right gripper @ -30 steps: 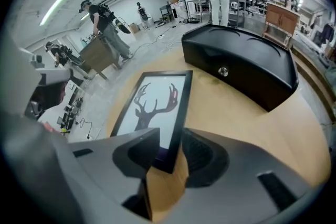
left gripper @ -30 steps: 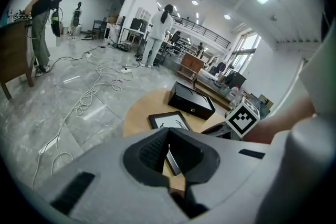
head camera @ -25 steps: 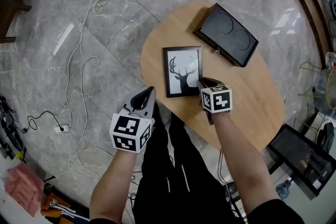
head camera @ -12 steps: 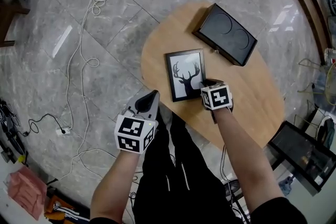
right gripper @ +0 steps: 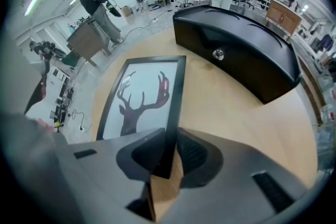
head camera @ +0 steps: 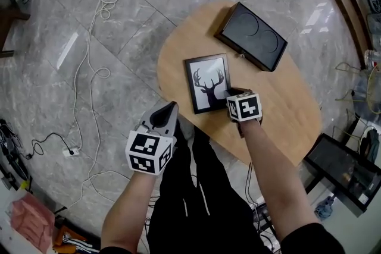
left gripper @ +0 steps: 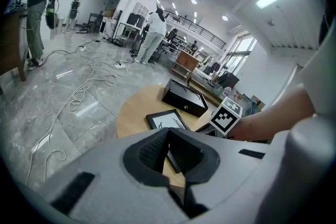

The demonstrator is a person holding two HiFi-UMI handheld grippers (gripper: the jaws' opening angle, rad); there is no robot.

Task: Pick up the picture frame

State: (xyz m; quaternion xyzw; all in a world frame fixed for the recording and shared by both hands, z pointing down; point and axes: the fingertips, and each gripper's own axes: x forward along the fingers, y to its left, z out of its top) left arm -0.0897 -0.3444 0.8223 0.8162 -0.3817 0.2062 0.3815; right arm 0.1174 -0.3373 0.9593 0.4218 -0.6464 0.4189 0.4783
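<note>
A black picture frame (head camera: 207, 83) with a deer silhouette lies flat on the oval wooden table (head camera: 280, 110). My right gripper (head camera: 229, 93) points steeply down at the frame's near right corner. In the right gripper view its jaws (right gripper: 168, 157) are closing, and the frame's right edge (right gripper: 176, 97) stands between the pads with no gap showing on either side. My left gripper (head camera: 171, 107) hangs off the table's near left edge, shut and empty. In the left gripper view the frame (left gripper: 167, 120) shows just beyond its tips (left gripper: 168, 131).
A black box (head camera: 251, 36) with two round recesses lies on the table beyond the frame. White cables (head camera: 95, 56) trail over the grey marble floor at the left. A dark monitor-like object (head camera: 348, 178) sits at the lower right. People stand far off in the room.
The frame has turned slightly on the table under the right gripper, which stays at its near right corner. The left gripper has barely moved.
</note>
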